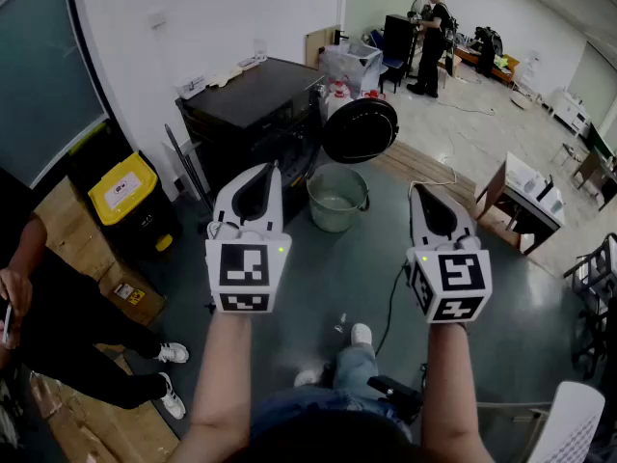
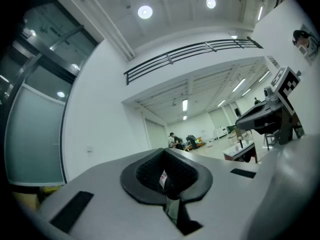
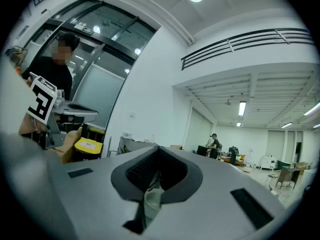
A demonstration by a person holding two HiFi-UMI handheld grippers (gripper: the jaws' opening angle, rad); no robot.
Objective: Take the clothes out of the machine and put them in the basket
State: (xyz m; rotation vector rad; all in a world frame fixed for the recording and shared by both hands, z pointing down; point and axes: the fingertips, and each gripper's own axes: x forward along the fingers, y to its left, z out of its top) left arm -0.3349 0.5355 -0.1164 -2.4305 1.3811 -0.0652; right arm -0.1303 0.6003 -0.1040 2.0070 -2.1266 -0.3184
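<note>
Standing back from the black boxy front-loading machine (image 1: pixel 255 114); by our read, unloading hasn't started. Its round dark door (image 1: pixel 360 130) hangs swung open at the machine's front, so we can reach the drum. The pale green round plastic basket (image 1: pixel 336 199) sits on the floor just in front of the machine, below that door, probably for a short drop. We hold the left gripper (image 1: pixel 270 174) and right gripper (image 1: pixel 420 197) level, well short of the machine, jaws closed on nothing. We can't see the clothes; presumably they're inside the machine.
</note>
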